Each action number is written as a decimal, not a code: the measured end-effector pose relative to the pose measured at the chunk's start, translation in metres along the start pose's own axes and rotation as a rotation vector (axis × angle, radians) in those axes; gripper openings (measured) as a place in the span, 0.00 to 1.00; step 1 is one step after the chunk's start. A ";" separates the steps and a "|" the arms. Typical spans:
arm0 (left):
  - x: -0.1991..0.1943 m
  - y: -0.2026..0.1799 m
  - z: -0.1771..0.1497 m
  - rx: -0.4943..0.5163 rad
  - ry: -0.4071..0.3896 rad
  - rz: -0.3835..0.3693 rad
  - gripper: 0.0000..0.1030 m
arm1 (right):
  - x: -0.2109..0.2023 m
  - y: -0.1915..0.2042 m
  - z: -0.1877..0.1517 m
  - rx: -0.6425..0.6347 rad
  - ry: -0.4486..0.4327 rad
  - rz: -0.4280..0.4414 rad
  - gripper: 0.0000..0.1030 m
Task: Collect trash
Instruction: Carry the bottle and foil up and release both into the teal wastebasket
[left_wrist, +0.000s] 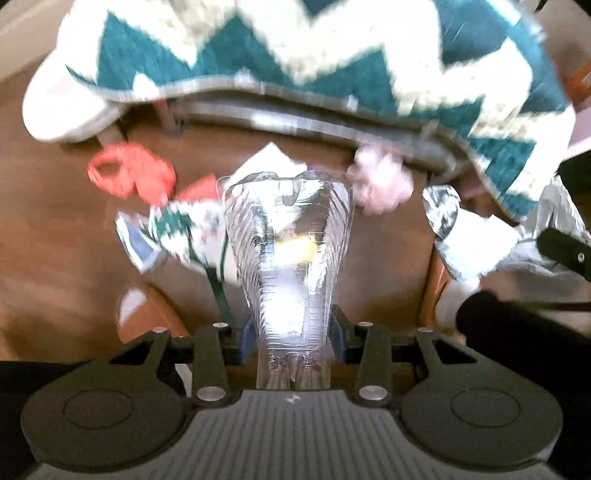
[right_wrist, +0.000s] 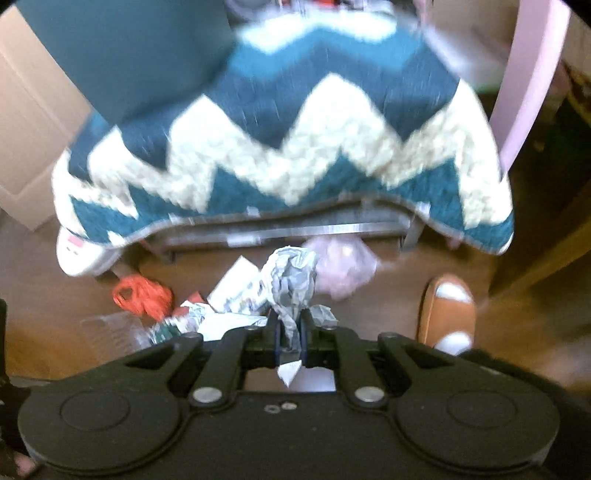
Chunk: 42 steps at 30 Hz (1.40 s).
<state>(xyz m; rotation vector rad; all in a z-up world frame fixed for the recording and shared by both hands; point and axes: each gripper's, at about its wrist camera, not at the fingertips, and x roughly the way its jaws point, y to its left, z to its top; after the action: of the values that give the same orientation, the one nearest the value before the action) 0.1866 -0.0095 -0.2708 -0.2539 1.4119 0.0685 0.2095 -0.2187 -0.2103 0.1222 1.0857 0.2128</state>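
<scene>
Left gripper (left_wrist: 293, 341): jaws clamped on a clear ribbed plastic bottle (left_wrist: 288, 258). The bottle is squeezed between the blue pads near its base end and points away from the camera, held above the wood floor (left_wrist: 55, 229). Something yellow shows through its wall; cannot tell whether it is inside or behind.

Right gripper (right_wrist: 290, 341): jaws nearly together, pinching a crumpled grey-white paper wad (right_wrist: 291, 284). The wad stands up out of the jaws; a small white corner sticks out below them.

Landmark for everything else: the teal-and-cream zigzag blanket (right_wrist: 288, 155), which hangs over a grey metal frame (right_wrist: 295, 229). Both cameras look down at the floor just in front of the blanket's lower edge.

Trash lying on the floor, by the blanket's edge:
- orange-red plastic bag (left_wrist: 129, 177), in front of the blanket's left end
- printed white, green and red wrapper (left_wrist: 181, 229), just past the orange bag, further from the blanket
- white paper sheets (right_wrist: 236, 284), below the middle of the edge
- pale pink crumpled plastic (right_wrist: 343, 266), right under the edge, beside the frame

A foot in a tan slipper with a white sock (right_wrist: 448, 314) stands on the floor below the blanket's right end. Both views are motion-blurred, so finer detail is unreadable.
</scene>
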 end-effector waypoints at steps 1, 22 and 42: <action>-0.012 0.001 0.001 -0.003 -0.024 0.001 0.38 | -0.011 0.002 0.003 -0.006 -0.028 0.005 0.10; -0.294 -0.011 0.123 0.029 -0.615 -0.085 0.39 | -0.196 0.072 0.158 -0.232 -0.530 0.046 0.10; -0.336 -0.038 0.284 0.096 -0.752 0.022 0.40 | -0.151 0.158 0.287 -0.392 -0.575 -0.037 0.10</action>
<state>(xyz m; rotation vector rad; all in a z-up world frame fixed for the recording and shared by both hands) 0.4142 0.0492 0.1026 -0.1102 0.6676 0.1013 0.3787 -0.0980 0.0850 -0.1817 0.4606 0.3297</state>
